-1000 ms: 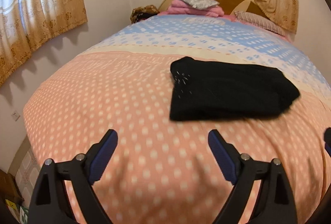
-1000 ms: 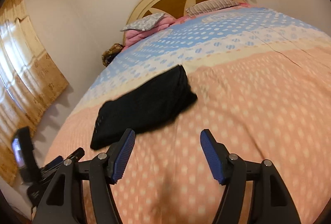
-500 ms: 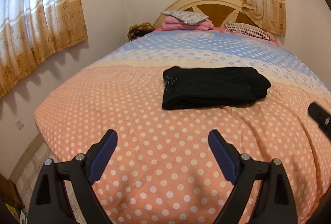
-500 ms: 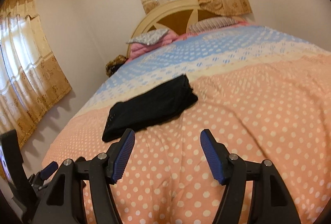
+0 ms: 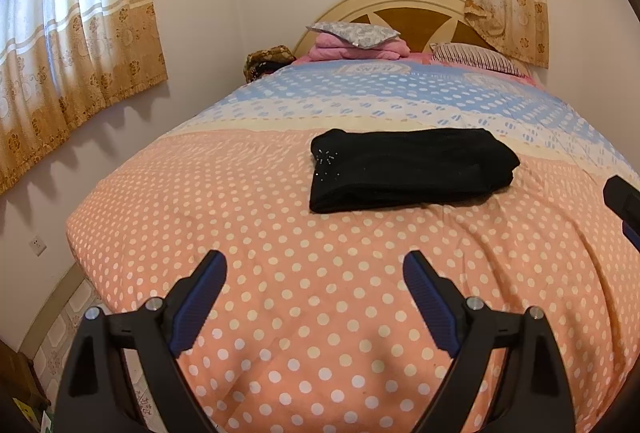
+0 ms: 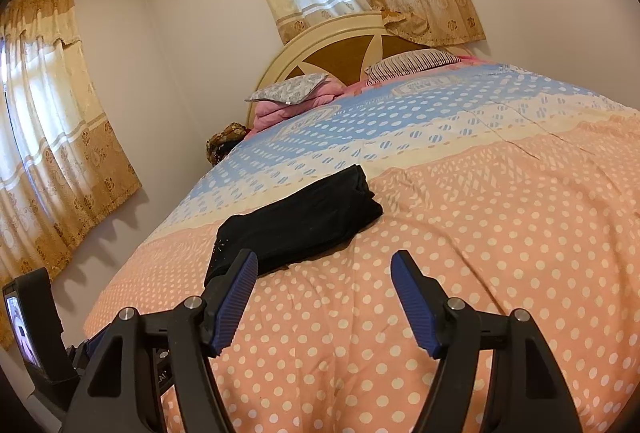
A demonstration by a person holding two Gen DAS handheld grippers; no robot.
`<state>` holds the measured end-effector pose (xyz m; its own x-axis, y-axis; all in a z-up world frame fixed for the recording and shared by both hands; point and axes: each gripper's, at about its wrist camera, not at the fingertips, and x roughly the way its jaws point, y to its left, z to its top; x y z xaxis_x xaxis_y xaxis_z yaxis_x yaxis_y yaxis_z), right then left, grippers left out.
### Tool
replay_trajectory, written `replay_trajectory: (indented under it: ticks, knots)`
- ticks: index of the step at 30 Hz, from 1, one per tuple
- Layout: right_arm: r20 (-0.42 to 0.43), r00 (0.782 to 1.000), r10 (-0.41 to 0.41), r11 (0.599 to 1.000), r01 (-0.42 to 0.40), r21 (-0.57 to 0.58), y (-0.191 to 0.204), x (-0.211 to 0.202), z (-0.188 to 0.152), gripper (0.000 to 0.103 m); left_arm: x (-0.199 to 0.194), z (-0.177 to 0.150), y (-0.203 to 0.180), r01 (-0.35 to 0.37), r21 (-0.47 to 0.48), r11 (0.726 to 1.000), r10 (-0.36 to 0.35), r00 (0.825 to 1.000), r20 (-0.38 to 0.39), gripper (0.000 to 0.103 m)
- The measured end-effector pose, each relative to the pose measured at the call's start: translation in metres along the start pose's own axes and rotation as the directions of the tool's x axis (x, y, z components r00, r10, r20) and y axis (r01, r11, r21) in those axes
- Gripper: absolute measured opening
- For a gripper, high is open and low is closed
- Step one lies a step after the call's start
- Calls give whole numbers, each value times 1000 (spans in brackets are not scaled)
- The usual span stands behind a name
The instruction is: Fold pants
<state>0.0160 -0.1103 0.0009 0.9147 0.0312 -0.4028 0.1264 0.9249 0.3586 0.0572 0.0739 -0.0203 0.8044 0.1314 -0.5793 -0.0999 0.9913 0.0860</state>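
Black pants (image 5: 408, 169) lie folded into a compact rectangle on the polka-dot bedspread (image 5: 280, 273), near where the peach part meets the cream band. They also show in the right wrist view (image 6: 300, 221). My left gripper (image 5: 314, 273) is open and empty, held above the foot of the bed, well short of the pants. My right gripper (image 6: 324, 273) is open and empty too, its left finger (image 6: 236, 293) overlapping the near corner of the pants in view. Part of the right gripper's body (image 5: 624, 201) shows at the right edge of the left wrist view.
Pillows and a folded pink blanket (image 5: 360, 43) lie by the headboard (image 5: 404, 9). A striped pillow (image 5: 476, 59) lies to the right. Curtains (image 5: 76, 33) hang on the left wall. The bed's left edge drops to a tiled floor (image 5: 60, 333). The left gripper's device (image 6: 32, 333) shows lower left.
Both grippers have pulled back and up from the bed, so the folded pants look farther away. The pants have not moved. Both grippers stayed open.
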Motion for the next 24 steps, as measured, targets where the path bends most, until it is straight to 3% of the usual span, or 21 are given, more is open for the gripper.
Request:
replay_trajectory:
  ticks: [14, 17, 24]
  knots:
    - [-2, 1000, 1, 1000, -1, -2, 0, 0, -2, 71, -8, 3, 0, -15, 7, 1000, 15, 999, 31, 93]
    - [4, 1000, 1, 1000, -1, -4, 0, -1, -2, 71, -9, 6, 1, -28, 9, 1000, 27, 999, 30, 102]
    - [1, 1000, -2, 1000, 2, -18, 4, -1, -3, 71, -10, 10, -1, -35, 28, 999, 34, 999, 40, 103]
